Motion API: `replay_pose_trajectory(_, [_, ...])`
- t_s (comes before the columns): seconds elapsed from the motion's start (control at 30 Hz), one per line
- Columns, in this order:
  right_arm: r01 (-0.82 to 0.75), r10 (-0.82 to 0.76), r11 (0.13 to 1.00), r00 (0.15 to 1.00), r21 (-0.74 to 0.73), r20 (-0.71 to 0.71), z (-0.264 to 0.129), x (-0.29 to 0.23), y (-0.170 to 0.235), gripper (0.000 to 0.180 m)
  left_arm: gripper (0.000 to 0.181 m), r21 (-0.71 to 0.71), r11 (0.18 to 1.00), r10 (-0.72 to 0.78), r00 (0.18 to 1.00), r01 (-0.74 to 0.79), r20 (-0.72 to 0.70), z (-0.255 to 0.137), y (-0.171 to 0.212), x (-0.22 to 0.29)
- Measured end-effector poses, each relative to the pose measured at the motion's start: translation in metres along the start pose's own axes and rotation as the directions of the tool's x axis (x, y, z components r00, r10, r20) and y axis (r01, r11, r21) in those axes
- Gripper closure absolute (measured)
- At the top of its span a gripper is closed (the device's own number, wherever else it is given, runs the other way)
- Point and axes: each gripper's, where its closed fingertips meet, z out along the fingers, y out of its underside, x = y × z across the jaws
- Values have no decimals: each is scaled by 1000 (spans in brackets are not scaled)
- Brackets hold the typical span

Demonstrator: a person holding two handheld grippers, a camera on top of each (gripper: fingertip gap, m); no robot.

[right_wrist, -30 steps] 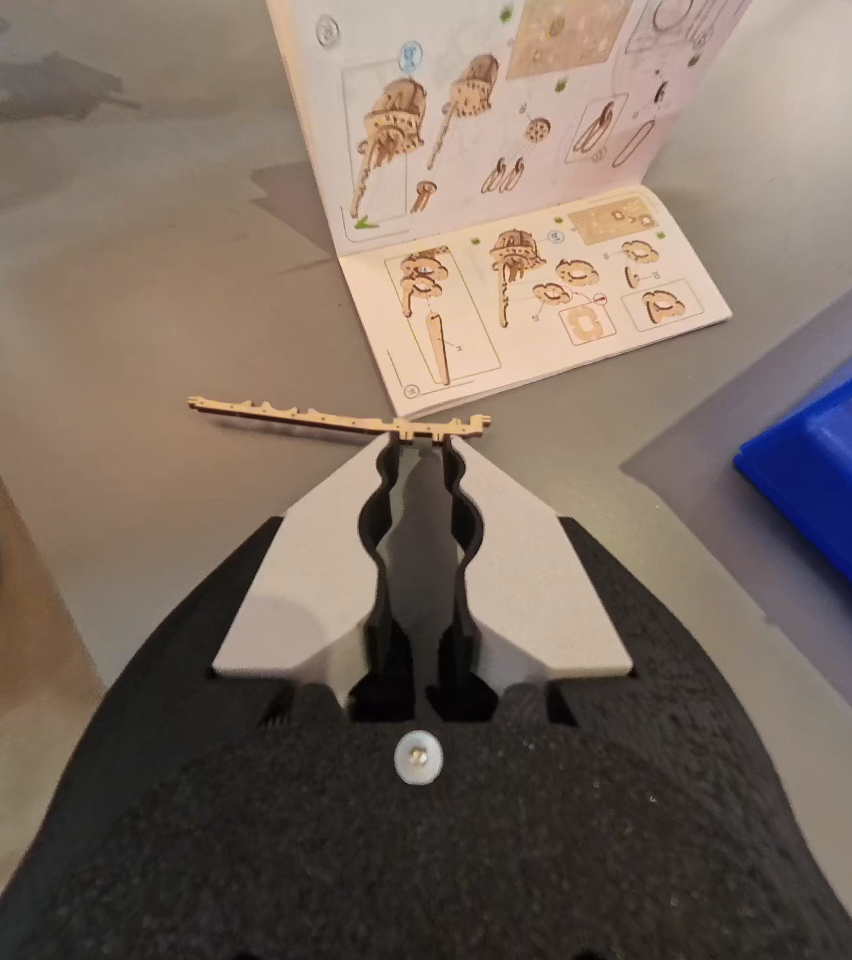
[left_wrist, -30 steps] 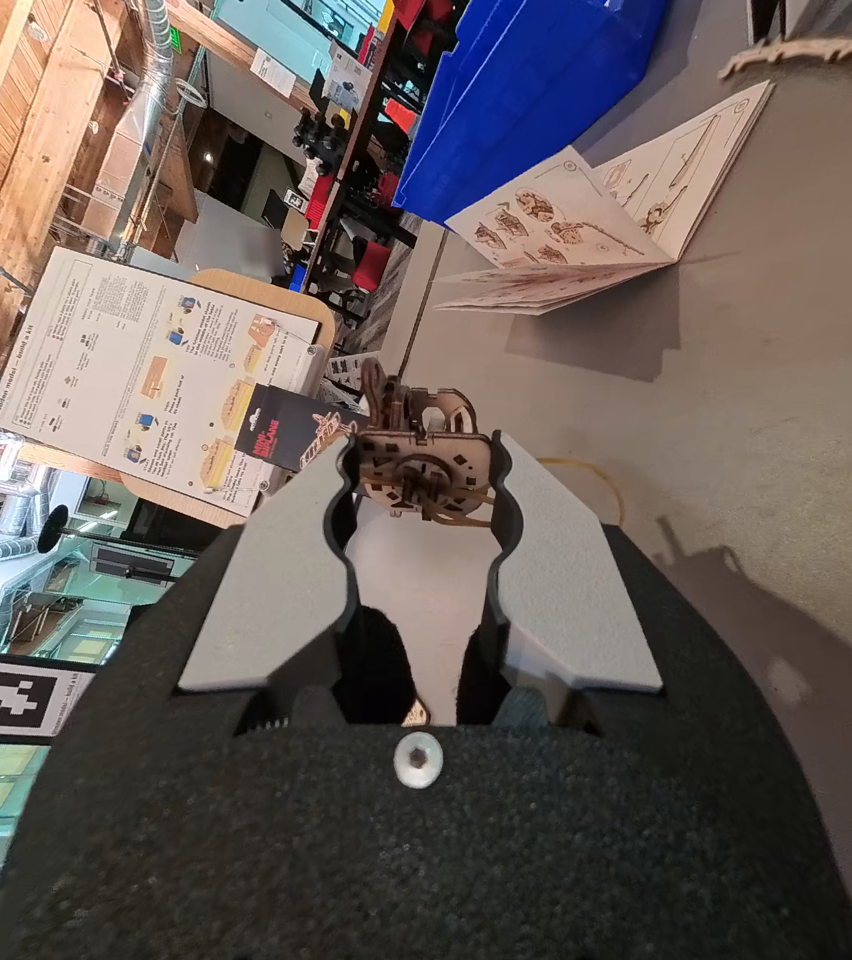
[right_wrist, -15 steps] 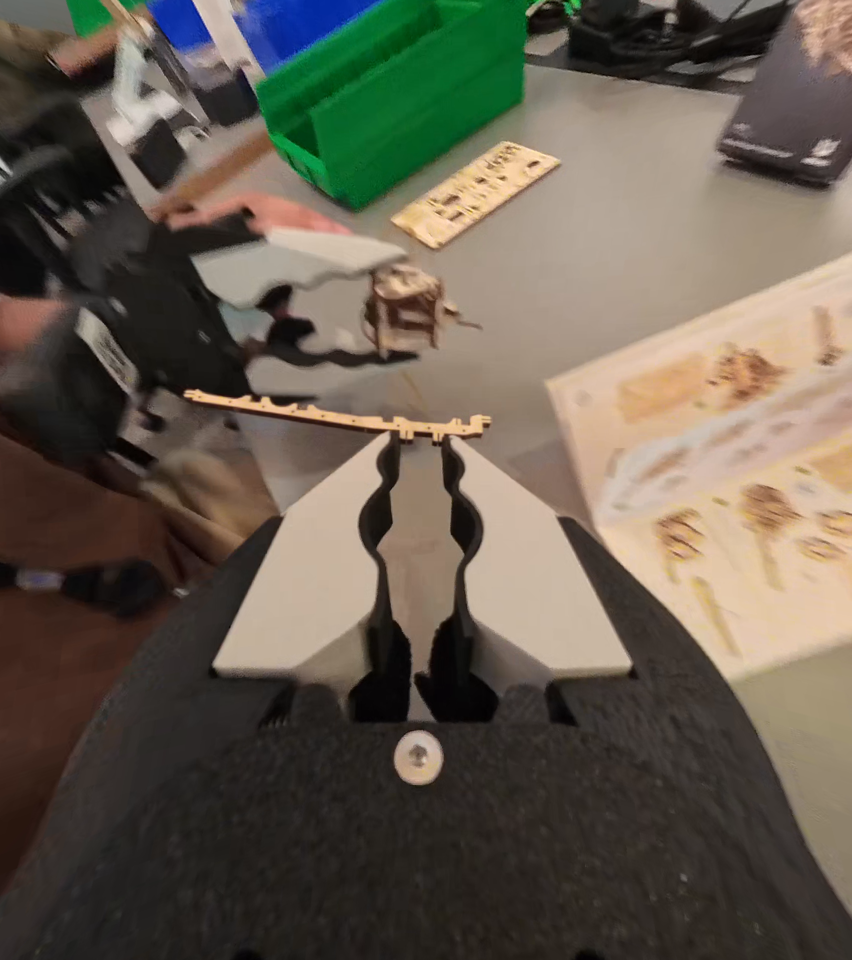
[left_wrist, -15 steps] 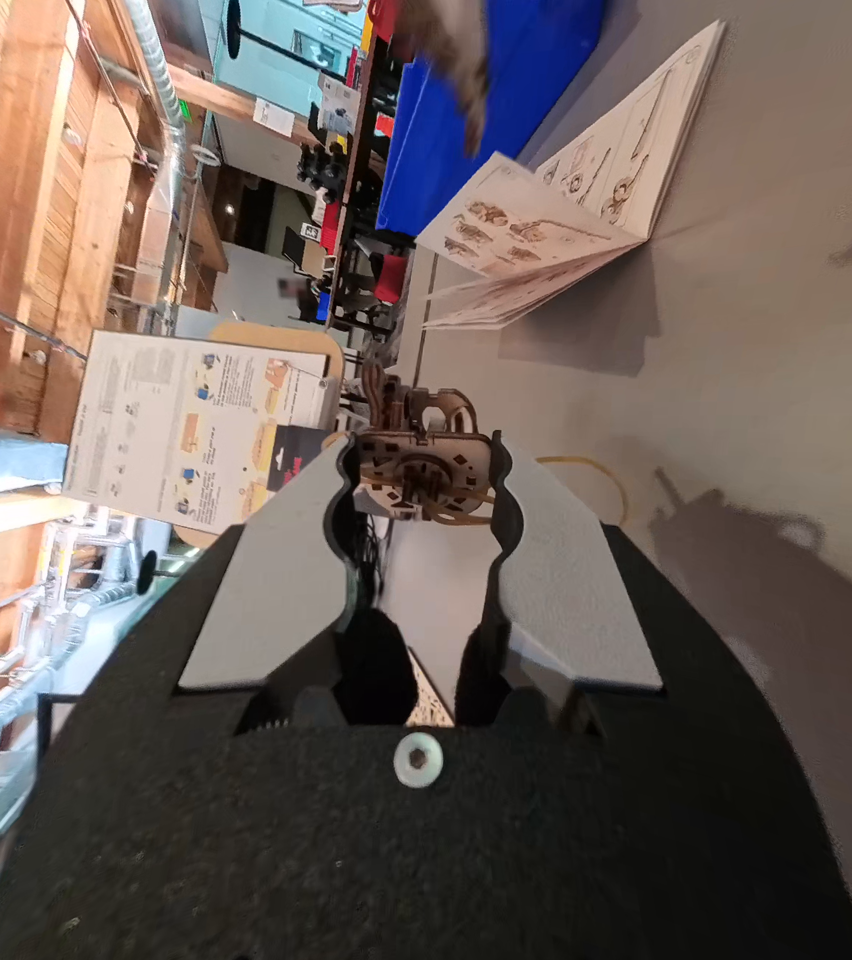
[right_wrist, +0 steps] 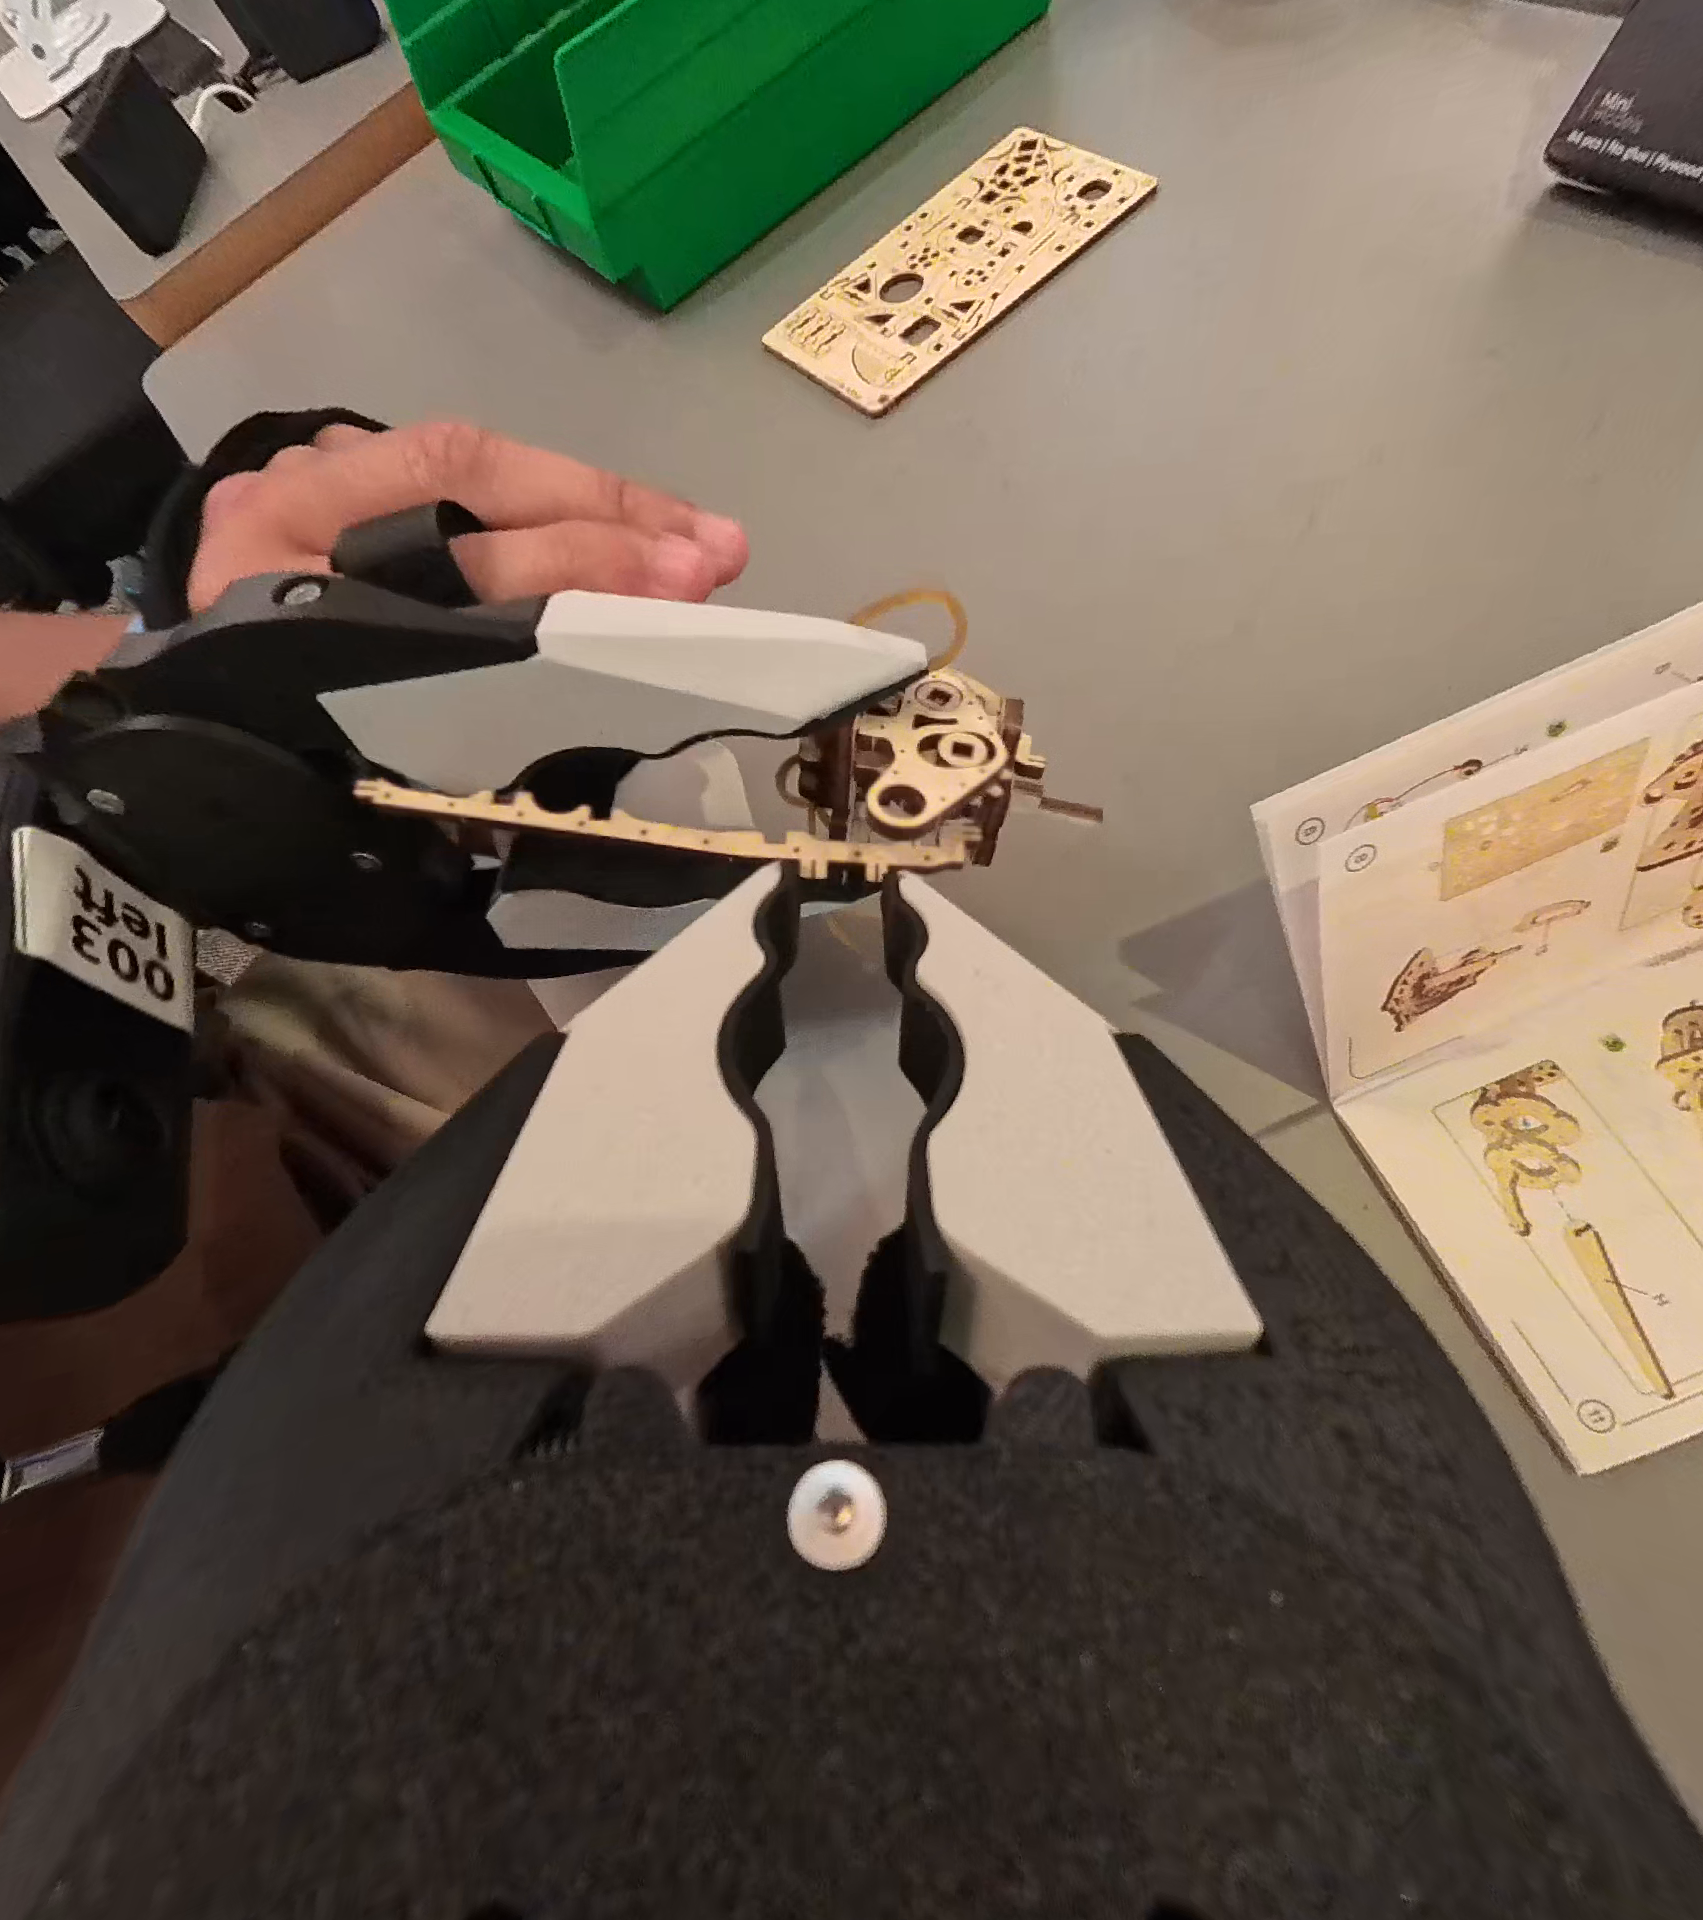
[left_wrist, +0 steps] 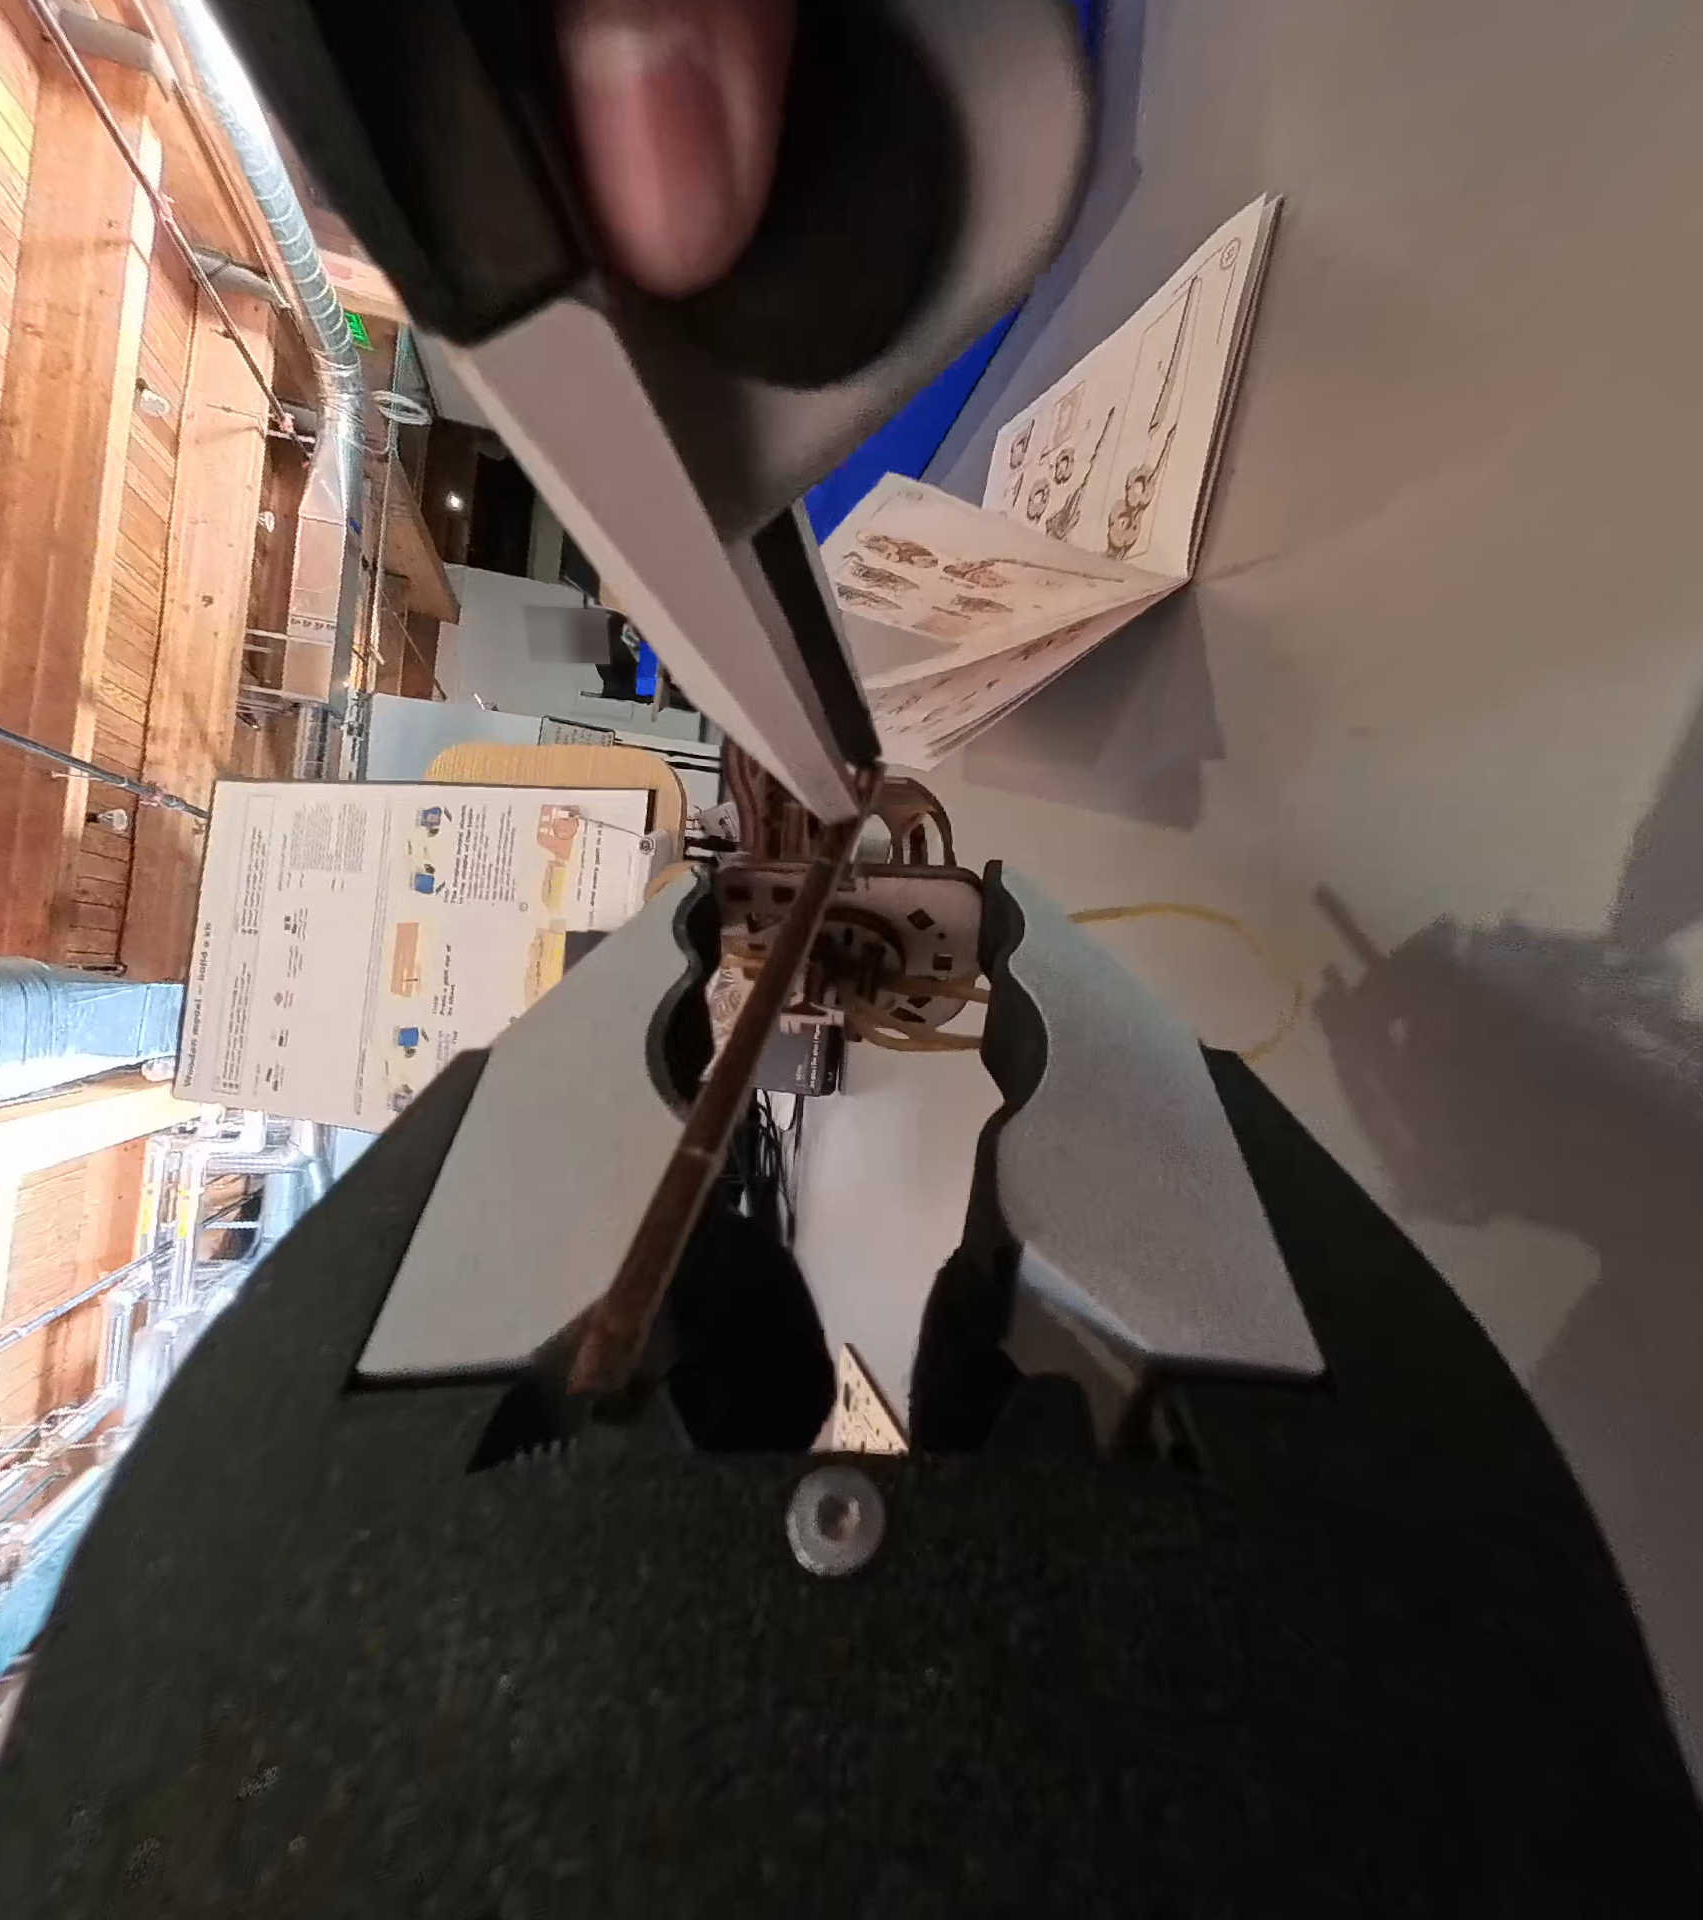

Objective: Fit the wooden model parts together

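Note:
My left gripper [left_wrist: 847, 935] is shut on a small wooden model assembly [left_wrist: 868, 935] and holds it above the grey table. In the right wrist view the assembly [right_wrist: 930, 769] sits at the left gripper's [right_wrist: 857, 769] fingertips. My right gripper [right_wrist: 831, 868] is shut on one end of a long notched wooden strip [right_wrist: 618, 821]. The strip lies level against the underside of the assembly and reaches back along the left gripper. In the left wrist view the right gripper [left_wrist: 852, 790] comes in from above, and the strip [left_wrist: 722, 1091] crosses the assembly.
An open instruction booklet [right_wrist: 1553, 1039] lies at the right. A punched wooden parts sheet [right_wrist: 961, 260], a green bin [right_wrist: 722, 135] and a black box [right_wrist: 1699, 125] are farther back. A yellow rubber band [right_wrist: 914, 613] lies behind the assembly. A person's hand [right_wrist: 473, 520] holds the left gripper. Both grippers' tips are close together, under 4 cm apart.
The right gripper has swung from the booklet towards the left gripper and brought the strip up against the assembly. The left gripper still holds the assembly.

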Motion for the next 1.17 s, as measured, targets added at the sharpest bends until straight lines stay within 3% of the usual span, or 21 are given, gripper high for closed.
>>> replay_pose_trajectory(0.03, [2, -2, 1000, 1000, 0, -4, 0, 0, 0, 165, 134, -1, 1000, 7, 1000, -7, 0, 0, -1, 0])
replay_pose_trajectory(0.07, [8, -8, 1000, 1000, 4, 1, 0, -2, 0, 180, 134, -4, 1000, 12, 1000, -12, 0, 0, -1, 1])
replay_pose_trajectory(0.33, [60, -65, 997, 991, -40, -119, -15, 33, 19, 180, 133, -33, 999, 17, 1000, -17, -6, 0, 7, 2])
replay_pose_trajectory(0.5, [191, -180, 981, 959, -29, 218, -13, 13, 72, 162, 133, -99, 995, -3, 1000, 1, -23, -5, 41, 0])
replay_pose_trajectory(0.6, [308, -295, 951, 914, -2, 277, 5, -13, 85, 162, 133, -149, 987, -59, 998, 58, -1, -7, 64, -13])
replay_pose_trajectory(0.77, [321, -263, 944, 872, -78, 413, 27, -64, 97, 151, 133, -178, 962, -202, 978, 206, 43, -10, 85, -30])
replay_pose_trajectory(0.9, [366, -323, 926, 894, -91, 310, 27, -76, 104, 158, 133, -192, 960, -200, 979, 204, 41, -11, 89, -28])
replay_pose_trajectory(1.17, [145, -111, 980, 968, -137, 227, 26, -74, 124, 162, 133, -158, 948, -281, 960, 276, -11, -8, 80, -20])
